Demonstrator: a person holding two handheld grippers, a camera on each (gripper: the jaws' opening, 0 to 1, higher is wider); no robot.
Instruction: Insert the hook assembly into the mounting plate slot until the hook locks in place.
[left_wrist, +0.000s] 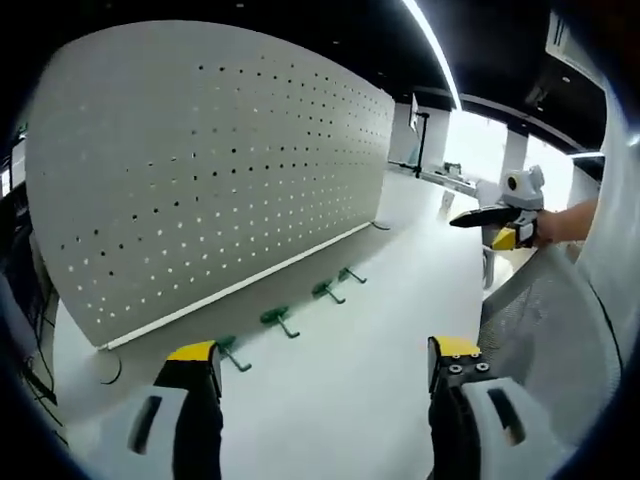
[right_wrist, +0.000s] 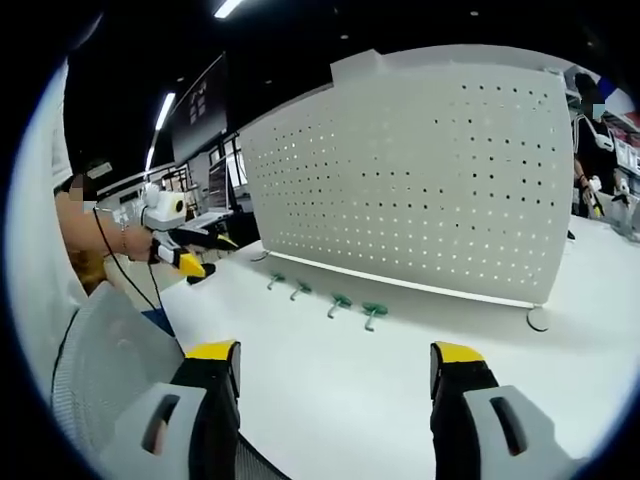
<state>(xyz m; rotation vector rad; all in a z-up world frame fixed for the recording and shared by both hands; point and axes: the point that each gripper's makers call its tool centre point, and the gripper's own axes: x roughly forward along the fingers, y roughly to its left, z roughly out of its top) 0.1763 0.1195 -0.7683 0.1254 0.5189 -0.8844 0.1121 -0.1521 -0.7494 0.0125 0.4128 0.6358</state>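
Holding both tools low over the white tabletop (left_wrist: 360, 380), you have your left gripper (left_wrist: 325, 370) with its yellow-tipped jaws spread wide and nothing between them, and your right gripper (right_wrist: 335, 372) spread the same way, also empty. Beyond the jaws, four small green hook assemblies (right_wrist: 374, 313) lie in a row on the table, just in front of the foot of the white perforated metal mounting plate (left_wrist: 220, 170), which stands upright. Off to the side in each view, your other hand shows, raised well clear of the hooks.
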